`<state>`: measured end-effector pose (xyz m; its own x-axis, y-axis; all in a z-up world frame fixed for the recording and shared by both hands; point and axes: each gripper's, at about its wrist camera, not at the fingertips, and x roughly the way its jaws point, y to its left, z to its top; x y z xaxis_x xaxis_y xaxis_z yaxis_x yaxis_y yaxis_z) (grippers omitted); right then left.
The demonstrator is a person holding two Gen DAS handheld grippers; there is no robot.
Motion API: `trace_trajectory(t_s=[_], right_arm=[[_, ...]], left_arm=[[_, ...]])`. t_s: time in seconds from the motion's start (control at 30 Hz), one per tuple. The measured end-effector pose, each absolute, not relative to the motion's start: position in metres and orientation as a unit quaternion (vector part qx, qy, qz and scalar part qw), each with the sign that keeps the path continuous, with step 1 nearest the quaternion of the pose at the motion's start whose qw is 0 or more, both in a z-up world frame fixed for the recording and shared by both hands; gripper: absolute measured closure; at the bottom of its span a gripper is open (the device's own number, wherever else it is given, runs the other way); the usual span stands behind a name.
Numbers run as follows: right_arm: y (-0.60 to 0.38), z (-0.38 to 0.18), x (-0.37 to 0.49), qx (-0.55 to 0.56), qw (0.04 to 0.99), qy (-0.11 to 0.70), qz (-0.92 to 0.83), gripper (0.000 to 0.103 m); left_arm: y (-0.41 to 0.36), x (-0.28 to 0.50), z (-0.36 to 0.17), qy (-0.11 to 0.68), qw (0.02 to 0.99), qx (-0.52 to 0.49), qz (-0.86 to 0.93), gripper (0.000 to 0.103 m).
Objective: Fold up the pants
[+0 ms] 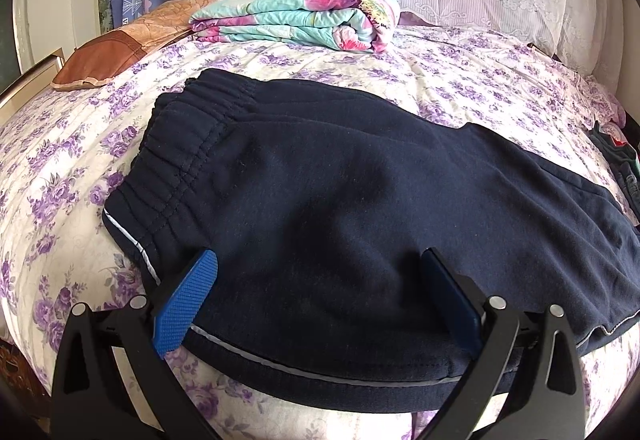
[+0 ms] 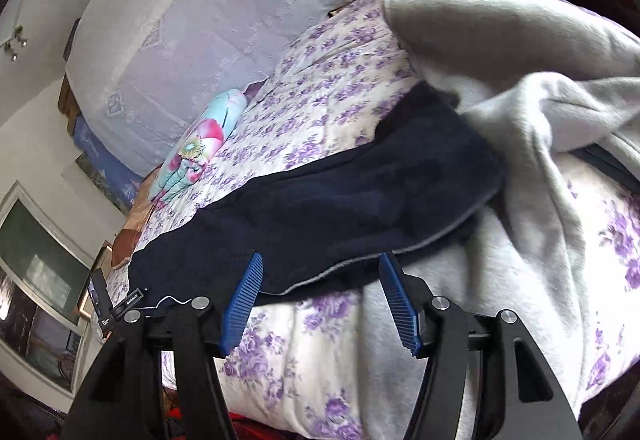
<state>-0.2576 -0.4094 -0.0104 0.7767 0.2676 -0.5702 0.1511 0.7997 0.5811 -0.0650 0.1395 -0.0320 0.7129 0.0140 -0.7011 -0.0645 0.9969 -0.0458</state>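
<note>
Both grippers spread, nothing pinched: left gripper [image 1: 320, 292] over navy sweatpants [image 1: 340, 180], right gripper [image 2: 320, 280] at hem. Risk: grey fleece [image 2: 540, 120] at 2 o'clock snagging into fold.

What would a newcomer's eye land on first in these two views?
The navy pants sprawl across the middle of the floral bed, with the open left gripper astride their near edge. Behind them a folded bright quilt sits by the headboard. In the right view, a grey garment lies bunched at the right, beyond the open right gripper.
</note>
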Motion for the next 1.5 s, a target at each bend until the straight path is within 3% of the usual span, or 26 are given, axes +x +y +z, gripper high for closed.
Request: trace_trajectory(t_s=[0.1,0.3,0.4,0.43,0.47,0.57,0.73,0.83,0.93,0.97,1.03,1.17,1.33,1.4,1.47,1.5], right_arm=[[-0.425,-0.037,-0.248,0.355,0.87,0.342,0.002,0.042],[-0.444,-0.049,-0.237,0.413,0.871,0.264,-0.022,0.042],[-0.44,-0.049,-0.231,0.381,0.887,0.254,-0.058,0.062],[-0.438,-0.047,-0.231,0.372,0.892,0.247,-0.068,0.077],[-0.434,-0.042,-0.228,0.363,0.897,0.241,-0.074,0.08],[-0.402,-0.006,-0.214,0.272,0.935,0.211,-0.081,0.085],[-0.275,0.05,-0.168,0.051,0.981,0.185,0.005,0.086],[-0.176,0.035,-0.14,-0.105,0.967,0.219,0.073,0.086],[-0.095,-0.024,-0.112,-0.23,0.912,0.305,0.15,0.086],[-0.077,-0.044,-0.108,-0.271,0.887,0.338,0.162,0.083],[-0.061,-0.047,-0.12,-0.333,0.881,0.308,0.136,0.081],[-0.097,-0.006,-0.135,-0.218,0.899,0.316,0.21,0.053],[-0.149,0.028,-0.12,-0.112,0.945,0.279,0.129,0.039],[-0.149,0.012,-0.093,-0.132,0.94,0.308,0.069,0.035],[-0.139,-0.031,-0.066,-0.161,0.902,0.394,0.075,0.024],[-0.137,-0.042,-0.062,-0.164,0.904,0.387,0.075,0.023]], left_arm=[[0.139,-0.065,-0.032,0.378,0.925,-0.032,0.023,0.004],[0.139,-0.067,-0.032,0.377,0.925,-0.03,0.024,0.004],[0.14,-0.069,-0.032,0.375,0.926,-0.034,0.021,0.004],[0.141,-0.069,-0.032,0.375,0.926,-0.036,0.02,0.005],[0.141,-0.069,-0.032,0.374,0.926,-0.037,0.019,0.005],[0.141,-0.071,-0.031,0.371,0.927,-0.04,0.018,0.005],[0.146,-0.074,-0.03,0.366,0.929,-0.053,0.01,0.005],[0.147,-0.074,-0.029,0.365,0.929,-0.059,0.007,0.005],[0.147,-0.074,-0.029,0.366,0.929,-0.058,0.008,0.005],[0.146,-0.075,-0.029,0.366,0.929,-0.057,0.009,0.005],[0.146,-0.075,-0.03,0.367,0.929,-0.056,0.009,0.005],[0.148,-0.076,-0.03,0.364,0.929,-0.061,0.005,0.005],[0.149,-0.077,-0.03,0.362,0.93,-0.069,0.0,0.005],[0.149,-0.077,-0.03,0.363,0.93,-0.066,0.002,0.005],[0.148,-0.077,-0.03,0.364,0.929,-0.063,0.004,0.005],[0.147,-0.076,-0.03,0.365,0.929,-0.061,0.005,0.005]])
